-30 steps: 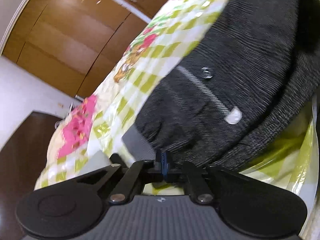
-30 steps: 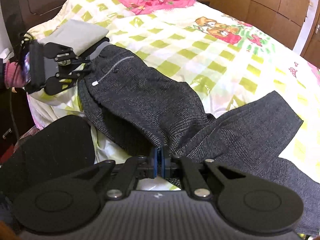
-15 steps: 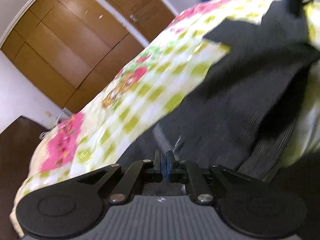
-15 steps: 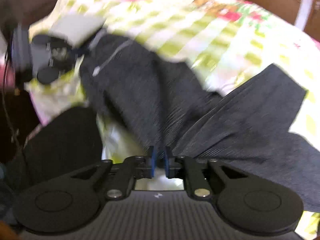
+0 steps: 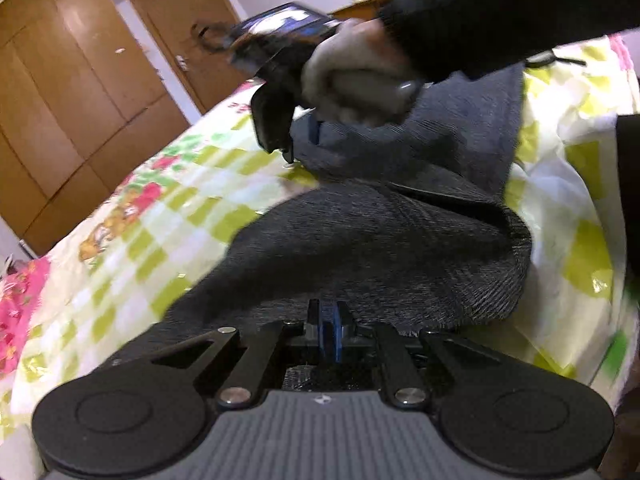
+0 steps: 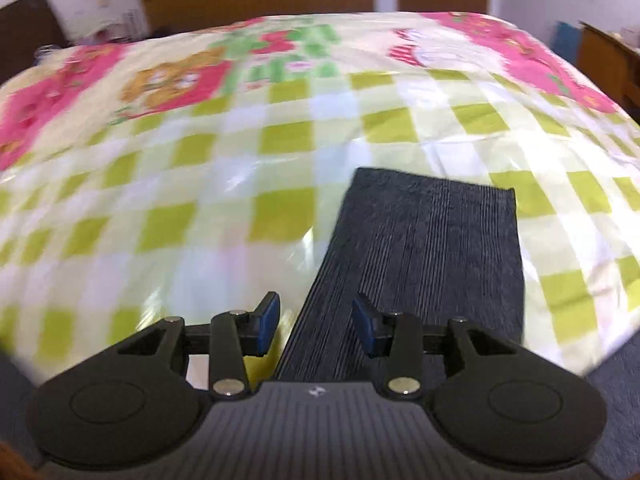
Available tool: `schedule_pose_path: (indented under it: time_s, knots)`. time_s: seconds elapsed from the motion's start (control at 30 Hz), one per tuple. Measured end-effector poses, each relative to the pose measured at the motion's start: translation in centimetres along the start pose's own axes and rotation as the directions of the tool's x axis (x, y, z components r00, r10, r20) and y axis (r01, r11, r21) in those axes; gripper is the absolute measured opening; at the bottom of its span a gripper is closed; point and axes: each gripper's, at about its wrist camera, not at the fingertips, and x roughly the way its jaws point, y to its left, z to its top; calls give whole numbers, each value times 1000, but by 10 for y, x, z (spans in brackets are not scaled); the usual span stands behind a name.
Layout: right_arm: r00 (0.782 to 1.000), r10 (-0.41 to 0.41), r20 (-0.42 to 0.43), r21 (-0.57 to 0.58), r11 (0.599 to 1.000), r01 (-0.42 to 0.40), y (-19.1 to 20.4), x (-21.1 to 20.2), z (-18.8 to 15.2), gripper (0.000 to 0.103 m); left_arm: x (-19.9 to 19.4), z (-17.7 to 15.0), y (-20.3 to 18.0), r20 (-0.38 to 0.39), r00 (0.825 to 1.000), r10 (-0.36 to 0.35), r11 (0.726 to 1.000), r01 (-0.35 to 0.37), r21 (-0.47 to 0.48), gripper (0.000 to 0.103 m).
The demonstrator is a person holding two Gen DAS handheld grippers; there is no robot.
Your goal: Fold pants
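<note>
Dark grey pants lie bunched on a green-checked bedspread. My left gripper sits low at their near edge with its pads almost together. Cloth lies right at the tips and under them, and I cannot see whether any is pinched. Farther off, a hand in a dark sleeve holds my right gripper tipped down over a pant leg. In the right wrist view the right gripper has its jaws opening. The left edge of the flat pant leg runs between the pads, which do not press on it.
The bedspread spreads wide beyond the leg's hem, with pink and bear prints at its far side. Wooden wardrobe doors stand past the bed. A wooden cabinet is at the far right.
The right gripper let go of the pants' middle, swung over to a flat pant leg and opened. The left view turned from the buttoned waistband toward the legs, and the right hand came into sight.
</note>
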Motion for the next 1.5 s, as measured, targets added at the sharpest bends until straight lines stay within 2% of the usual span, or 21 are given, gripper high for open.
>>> schedule_pose_path:
  time_s: [0.1,0.17,0.2,0.3,0.4,0.47,0.57,0.63,0.73,0.77,0.83,0.9,1.03,1.2,1.27,1.3,1.33,1.43,1.5]
  knots:
    - [995,-95,-6,-15,995,95,-6,23,-5,35,1,-1,-5,-5,1000,-4,1000,4,2,24]
    - [997,-72,-10,27,997,73,-22,24,-4,19,1,1,-3,-4,1000,-1,1000,1,-10,24]
    - [998,-66,-14,44,997,67,-29,21,-4,5,1,3,-2,-3,1000,4,1000,-4,-13,24]
    - [1000,12,17,104,994,-14,-57,-4,-1,5,-1,14,-1,22,1000,22,1000,-22,-6,24]
    - [992,67,107,167,982,-84,-96,-54,1,5,-1,33,-1,64,998,23,1000,-23,-6,25]
    - [977,93,190,222,966,-135,-130,-95,-2,5,1,48,-4,96,995,13,1000,-11,-16,26]
    - [942,68,328,335,924,-183,-190,-156,-28,5,12,68,-22,126,992,-9,1000,8,8,26]
    - [941,33,338,439,878,-189,-228,-174,-64,5,25,78,-40,128,991,-41,998,35,51,26]
    - [972,-27,232,546,831,-107,-271,-161,-121,5,41,90,-68,100,990,-103,990,92,108,27]
    - [980,-23,198,595,797,-102,-285,-153,-138,6,45,93,-76,91,990,-110,987,98,129,27]
    - [981,9,194,652,746,-135,-302,-142,-160,10,50,97,-87,71,990,-123,981,111,158,27]
    - [975,26,220,671,722,-170,-309,-135,-168,14,52,101,-91,54,990,-130,979,120,164,27]
    - [965,35,261,663,720,-205,-319,-129,-168,24,58,107,-95,29,991,-130,979,124,165,27]
    - [963,50,266,724,649,-233,-337,-119,-171,29,60,113,-99,26,991,-134,977,128,170,27]
    - [967,26,253,737,642,-210,-340,-119,-168,29,62,114,-101,29,990,-140,976,133,171,27]
    - [972,3,235,740,647,-181,-341,-119,-166,21,64,115,-101,29,990,-141,976,134,171,27]
    - [976,-5,219,741,651,-163,-342,-117,-162,5,65,117,-101,29,989,-143,976,136,171,27]
    - [969,73,238,740,632,-229,-343,-111,-143,5,64,127,-91,40,990,-133,977,125,171,29]
    - [947,119,298,705,642,-303,-338,-120,-115,5,60,137,-82,69,994,-86,980,72,183,29]
